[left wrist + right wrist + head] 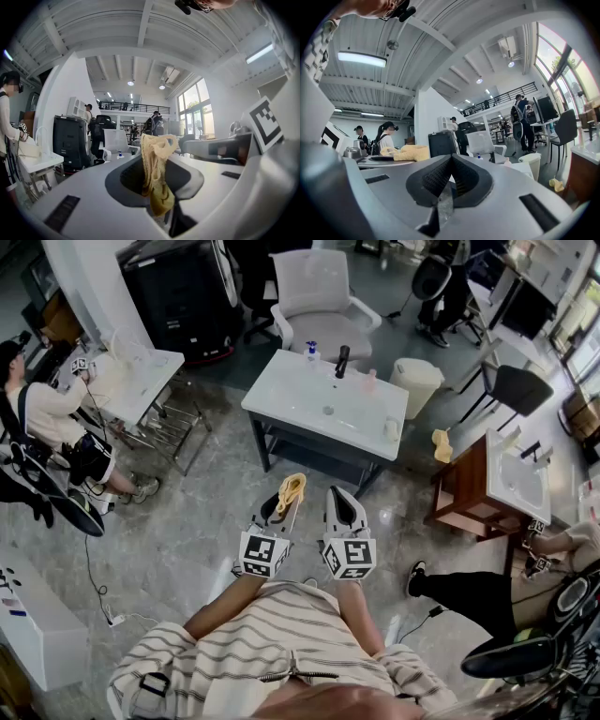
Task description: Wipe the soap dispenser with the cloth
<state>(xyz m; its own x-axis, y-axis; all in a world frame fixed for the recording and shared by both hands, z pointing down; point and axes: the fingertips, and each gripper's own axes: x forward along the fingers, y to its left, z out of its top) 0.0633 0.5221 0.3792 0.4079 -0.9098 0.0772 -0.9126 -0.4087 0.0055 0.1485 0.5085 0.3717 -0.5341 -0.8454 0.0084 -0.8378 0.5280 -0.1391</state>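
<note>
A white washbasin table (281,390) stands in the upper middle of the head view, well apart from both claws. At lower centre, the left claw (284,506) is pinching a yellow cloth (292,487), which stands up crumpled between its pads. Just to its right, the right claw (343,499) is pressed together with nothing in it. The soap dispenser (311,351), a small blue-topped bottle, stands at the table's far edge, near the black faucet (342,360).
</note>
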